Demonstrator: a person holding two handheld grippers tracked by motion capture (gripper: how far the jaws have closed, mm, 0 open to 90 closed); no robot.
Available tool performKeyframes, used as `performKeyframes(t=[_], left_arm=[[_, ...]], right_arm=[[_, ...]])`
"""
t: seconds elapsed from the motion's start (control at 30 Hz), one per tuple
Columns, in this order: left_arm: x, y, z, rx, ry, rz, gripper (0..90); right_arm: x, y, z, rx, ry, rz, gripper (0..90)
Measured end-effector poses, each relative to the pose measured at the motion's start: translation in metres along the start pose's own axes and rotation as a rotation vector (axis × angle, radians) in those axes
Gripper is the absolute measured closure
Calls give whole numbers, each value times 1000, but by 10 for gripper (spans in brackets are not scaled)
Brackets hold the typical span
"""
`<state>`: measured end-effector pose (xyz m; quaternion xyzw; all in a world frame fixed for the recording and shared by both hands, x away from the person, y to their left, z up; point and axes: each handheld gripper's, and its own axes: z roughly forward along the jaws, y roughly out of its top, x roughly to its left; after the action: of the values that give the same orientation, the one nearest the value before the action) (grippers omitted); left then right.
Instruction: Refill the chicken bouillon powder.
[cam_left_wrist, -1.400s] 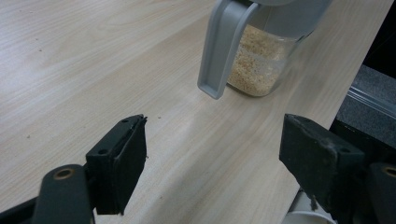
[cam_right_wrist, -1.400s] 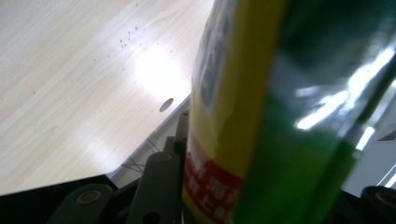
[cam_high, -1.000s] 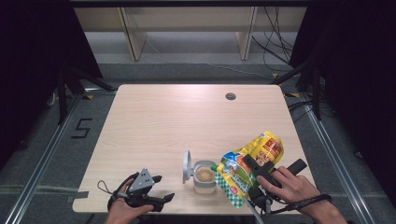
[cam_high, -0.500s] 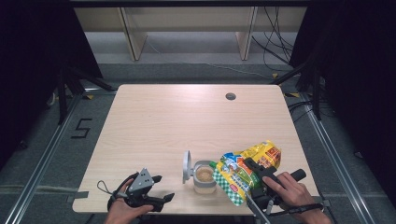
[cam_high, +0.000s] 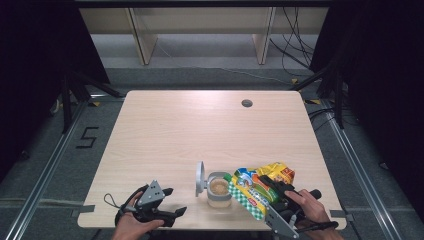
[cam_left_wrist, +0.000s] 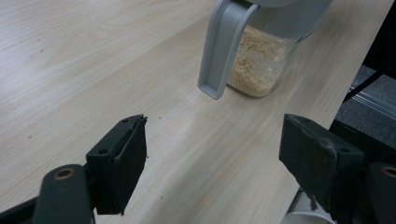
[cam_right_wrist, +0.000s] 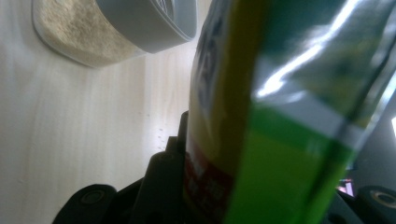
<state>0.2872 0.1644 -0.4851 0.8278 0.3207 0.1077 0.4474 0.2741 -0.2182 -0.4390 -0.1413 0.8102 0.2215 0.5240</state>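
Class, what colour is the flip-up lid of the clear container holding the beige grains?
Grey. The lid shows best in the left gripper view, standing open beside the container.

- I work in a lab-style recording bay: my bare wooden table (cam_high: 200, 135) stands inside black curtains (cam_high: 35, 60) at both frame edges.
- Metal floor rails (cam_high: 45, 175), taped marks and loose cables (cam_high: 295, 55) at upper right confirm it.

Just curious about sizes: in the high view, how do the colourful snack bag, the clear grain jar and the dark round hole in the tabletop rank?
1. Colourful yellow-green foil snack bag
2. Clear plastic jar of tan grain
3. Dark round hole in the tabletop
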Motion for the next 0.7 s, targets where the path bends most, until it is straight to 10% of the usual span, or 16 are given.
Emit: performKeyframes(t=[0.03,0.07,0.13,0.7], left_arm=[[0,0,0,1,3,1,227],[0,0,0,0,1,2,227],[0,0,0,0,1,5,227],[-1,0,0,-1,4,2,227]], right_arm=[[0,-1,1,2,-3,-4,734],[7,-3,0,15,10,112,734],[4,-5,1,1,10,101,735],[6,-28,8,-83,55,483,751]])
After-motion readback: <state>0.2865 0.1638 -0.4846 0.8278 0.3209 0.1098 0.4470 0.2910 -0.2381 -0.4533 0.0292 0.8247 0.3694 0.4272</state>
